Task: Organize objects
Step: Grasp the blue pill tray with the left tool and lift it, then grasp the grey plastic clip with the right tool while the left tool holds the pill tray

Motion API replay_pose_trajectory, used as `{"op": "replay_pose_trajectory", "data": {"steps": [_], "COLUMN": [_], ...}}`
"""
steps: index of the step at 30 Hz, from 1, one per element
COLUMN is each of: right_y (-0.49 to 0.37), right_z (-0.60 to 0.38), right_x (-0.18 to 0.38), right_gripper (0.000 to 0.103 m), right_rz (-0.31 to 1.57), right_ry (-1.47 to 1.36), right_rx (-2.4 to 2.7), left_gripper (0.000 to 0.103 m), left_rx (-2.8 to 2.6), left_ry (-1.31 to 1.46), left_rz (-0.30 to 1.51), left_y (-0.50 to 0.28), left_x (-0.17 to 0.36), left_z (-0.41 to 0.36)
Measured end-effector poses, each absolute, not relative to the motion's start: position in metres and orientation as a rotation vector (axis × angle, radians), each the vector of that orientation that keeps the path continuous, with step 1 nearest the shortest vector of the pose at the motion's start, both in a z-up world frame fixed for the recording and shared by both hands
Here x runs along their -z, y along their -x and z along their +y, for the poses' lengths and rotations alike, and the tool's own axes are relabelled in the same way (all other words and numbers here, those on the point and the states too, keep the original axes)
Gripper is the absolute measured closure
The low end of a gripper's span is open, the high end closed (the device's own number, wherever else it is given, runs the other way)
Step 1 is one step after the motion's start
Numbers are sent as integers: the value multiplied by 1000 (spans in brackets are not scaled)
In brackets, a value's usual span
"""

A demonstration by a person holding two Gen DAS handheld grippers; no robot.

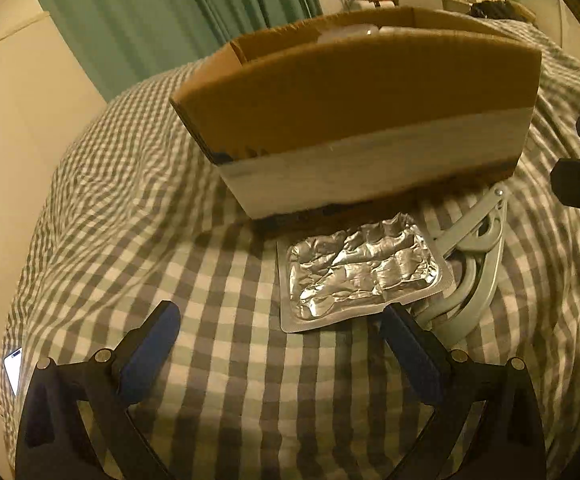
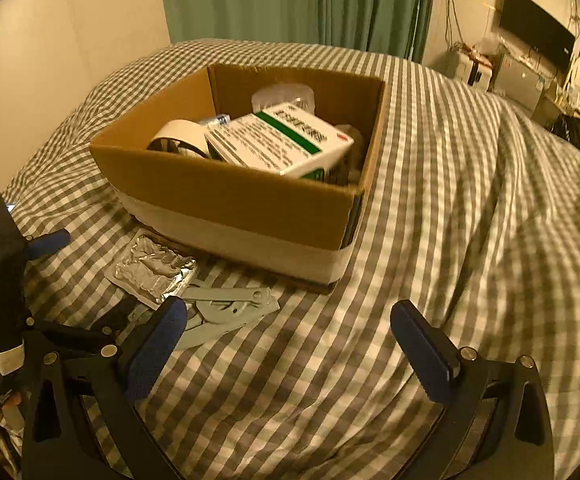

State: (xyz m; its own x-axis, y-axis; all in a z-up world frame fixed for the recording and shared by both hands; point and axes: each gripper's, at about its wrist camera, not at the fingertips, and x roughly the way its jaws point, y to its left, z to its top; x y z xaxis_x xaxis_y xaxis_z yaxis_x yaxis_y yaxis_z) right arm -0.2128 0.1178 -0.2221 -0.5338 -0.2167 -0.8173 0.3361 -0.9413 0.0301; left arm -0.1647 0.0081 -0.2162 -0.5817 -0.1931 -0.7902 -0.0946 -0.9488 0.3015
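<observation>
An open cardboard box (image 1: 353, 92) (image 2: 226, 196) stands on the checked bedspread. Inside it lie a white and green medicine carton (image 2: 280, 140), a roll of tape (image 2: 180, 136) and a clear plastic cup (image 2: 284, 98). A crumpled foil blister pack (image 1: 361, 272) (image 2: 152, 270) lies in front of the box, partly over a grey metal folding bracket (image 1: 477, 256) (image 2: 226, 306). My left gripper (image 1: 280, 326) is open, just short of the blister pack, and holds nothing. My right gripper (image 2: 290, 320) is open over bare bedspread, to the right of the bracket.
The checked bedspread (image 2: 469, 216) rises in folds on the right. A lit phone (image 1: 13, 370) lies at the bed's left edge. Green curtains (image 2: 297, 4) hang behind the bed, and a screen (image 2: 535, 34) and cluttered shelves stand at the far right.
</observation>
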Motion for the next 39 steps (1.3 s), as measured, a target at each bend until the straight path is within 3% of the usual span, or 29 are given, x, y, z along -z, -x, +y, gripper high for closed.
{"op": "replay_pose_trajectory", "data": {"steps": [9,15,17,20,22,25,31,39], "right_y": [216,213,213,212,211,209,202,193], "right_z": [134,134,134,136,136,135,124,89], "right_x": [229,231,234,235,235,236,239,259], "right_gripper": [1,1,1,1,1,1,1,1], "right_rz": [95,108,112,113,123,130,148,78], "right_ry": [-1333,-1339,-1352,-1364,-1372,-1387,-1427,-1516], "right_rx": [2486,2489,2496,2505,2515,2519,2512,2419], "left_gripper": [0,0,6,36,61,76,91,96], "left_rx": [2685,2717,2728,2780,2820,2856,2950,2993], "left_ry": [-1427,-1437,-1445,-1490,-1519,-1528,-1525,-1462], "left_rz": [-586,-516,-527,-587,-608,-627,-499,-211], "left_y": [165,187,194,198,197,195,179,137], "left_x": [223,223,225,231,233,233,212,180], "left_z": [9,0,1,8,12,10,-10,-48]}}
